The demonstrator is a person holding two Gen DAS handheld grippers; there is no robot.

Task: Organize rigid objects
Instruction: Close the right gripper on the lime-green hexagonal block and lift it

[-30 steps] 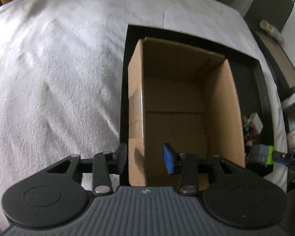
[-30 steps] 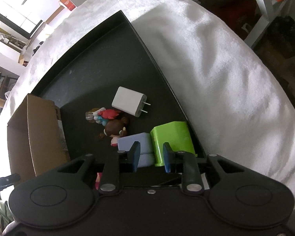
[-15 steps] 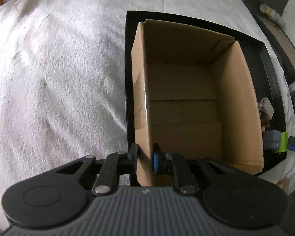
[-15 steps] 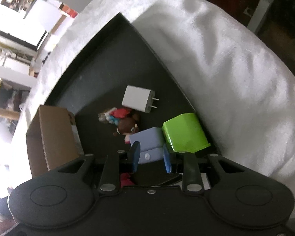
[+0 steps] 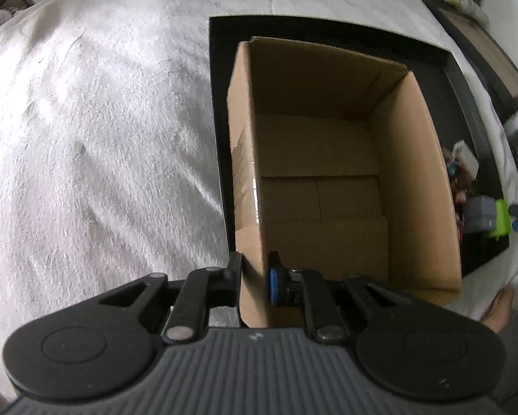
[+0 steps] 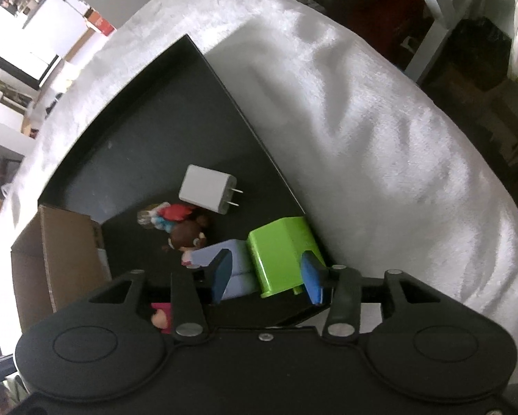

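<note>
right fingers (image 6: 264,273) opened | left fingers (image 5: 254,278) pinch box wall (image 5: 246,173)

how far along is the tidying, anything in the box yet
Nothing packed yet: the cardboard box is empty inside. In hand: the left gripper is shut on the box's near wall, steadying it, while the right gripper has just been opening, its jaws straddling the green block without pressing it. Left to do: the green block, blue block, white charger and small figures all lie on the black tray.
</note>
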